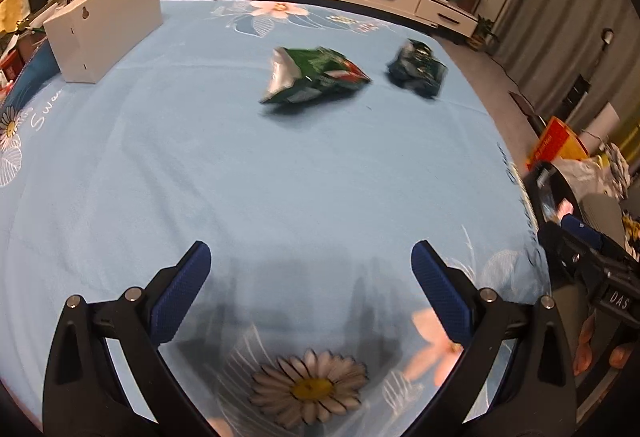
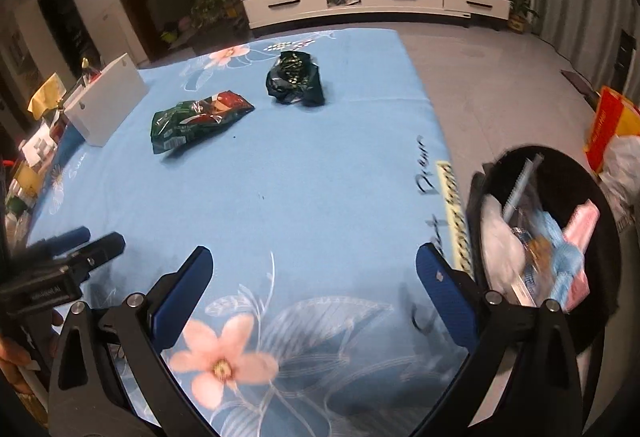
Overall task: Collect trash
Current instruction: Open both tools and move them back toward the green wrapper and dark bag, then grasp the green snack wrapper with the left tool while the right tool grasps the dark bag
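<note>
A green snack bag (image 1: 316, 75) lies on the blue flowered tablecloth (image 1: 240, 173), far ahead of my left gripper (image 1: 311, 257), which is open and empty. A crumpled dark wrapper (image 1: 418, 69) lies to its right. In the right wrist view the green bag (image 2: 200, 119) and the dark wrapper (image 2: 296, 79) lie far ahead. My right gripper (image 2: 314, 263) is open and empty above the table's near right part. A black trash bin (image 2: 548, 237) holding several wrappers stands just off the table's right edge.
A white box (image 1: 104, 25) stands at the table's far left, also in the right wrist view (image 2: 106, 105). The other gripper shows at the edge of each view (image 1: 592, 261) (image 2: 60, 261). A red-yellow bag (image 2: 612, 125) and a white TV cabinet (image 2: 376, 3) lie beyond.
</note>
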### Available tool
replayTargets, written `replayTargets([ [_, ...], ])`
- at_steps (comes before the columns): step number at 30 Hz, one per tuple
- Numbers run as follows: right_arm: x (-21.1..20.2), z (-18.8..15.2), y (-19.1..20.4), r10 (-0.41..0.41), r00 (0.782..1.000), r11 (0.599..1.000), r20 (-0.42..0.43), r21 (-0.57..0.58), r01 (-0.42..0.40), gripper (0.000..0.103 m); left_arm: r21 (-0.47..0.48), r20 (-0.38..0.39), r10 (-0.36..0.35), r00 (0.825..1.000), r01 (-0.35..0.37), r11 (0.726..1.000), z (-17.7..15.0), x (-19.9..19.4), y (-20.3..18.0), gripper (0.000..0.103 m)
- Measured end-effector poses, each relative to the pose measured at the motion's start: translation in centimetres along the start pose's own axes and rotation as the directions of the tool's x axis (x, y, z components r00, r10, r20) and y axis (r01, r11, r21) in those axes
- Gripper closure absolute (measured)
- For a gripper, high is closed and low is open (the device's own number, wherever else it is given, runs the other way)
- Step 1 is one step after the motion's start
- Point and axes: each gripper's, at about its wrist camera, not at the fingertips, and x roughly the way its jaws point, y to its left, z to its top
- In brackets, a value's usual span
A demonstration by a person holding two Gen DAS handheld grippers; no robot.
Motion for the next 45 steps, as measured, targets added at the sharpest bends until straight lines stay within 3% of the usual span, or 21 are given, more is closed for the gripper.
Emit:
replayTargets([
  [8, 4.0, 4.4, -1.1, 0.073, 0.997, 0.995, 0.013, 0.068, -0.074, 0.003, 0.08, 0.088, 0.026, 0.996, -0.033, 0.996, 5.2, 1.6, 0.8, 0.003],
  [19, 10.2, 11.1, -0.7, 0.134, 0.99, 0.989, 0.041, 0.052, -0.136, 0.003, 0.133, 0.072, -0.004, 0.997, -0.006, 0.991, 11.1, 7.2, 0.1, 0.003],
  [27, 14.2, 14.8, -1.3, 0.169, 0.982, 0.978, 0.079, 0.113, -0.178, 0.004, 0.144, 0.075, 0.007, 0.997, -0.018, 0.989, 12.9, 9.8, -0.5, 0.003],
  [29, 15.3, 15.0, -1.4, 0.177, 0.982, 0.973, 0.068, 0.135, -0.185, 0.01, 0.138, 0.073, -0.003, 0.997, -0.007, 0.99, 13.1, 10.1, -0.4, 0.013],
  [32, 16.0, 14.9, -1.3, 0.162, 0.986, 0.978, 0.049, 0.126, -0.167, 0.032, 0.134, 0.067, -0.017, 0.998, 0.008, 0.991, 13.2, 10.3, -0.4, 0.036],
  [33, 16.0, 14.7, -1.3, 0.161, 0.986, 0.978, 0.044, 0.125, -0.165, 0.042, 0.132, 0.07, -0.015, 0.997, 0.006, 0.991, 13.2, 10.3, -0.5, 0.037],
  [34, 16.0, 14.8, -1.5, 0.157, 0.987, 0.979, 0.045, 0.124, -0.161, 0.047, 0.13, 0.069, -0.02, 0.997, 0.011, 0.991, 13.2, 10.3, -0.4, 0.044],
  [35, 15.8, 14.7, -1.6, 0.153, 0.987, 0.98, 0.049, 0.122, -0.158, 0.05, 0.125, 0.065, -0.026, 0.998, 0.018, 0.992, 13.2, 10.3, -0.4, 0.06],
  [39, 14.8, 13.9, -1.6, 0.143, 0.988, 0.982, 0.051, 0.118, -0.148, 0.056, 0.103, 0.057, -0.043, 0.997, 0.037, 0.994, 12.8, 10.0, -0.5, 0.065],
  [42, 13.5, 12.9, -1.5, 0.137, 0.989, 0.983, 0.06, 0.116, -0.143, 0.057, 0.093, 0.06, -0.052, 0.997, 0.046, 0.995, 12.3, 9.4, -0.6, 0.075],
  [45, 11.5, 11.6, -1.7, 0.142, 0.987, 0.98, 0.075, 0.128, -0.15, 0.057, 0.087, 0.07, -0.057, 0.996, 0.051, 0.995, 11.6, 8.3, -0.9, 0.076],
])
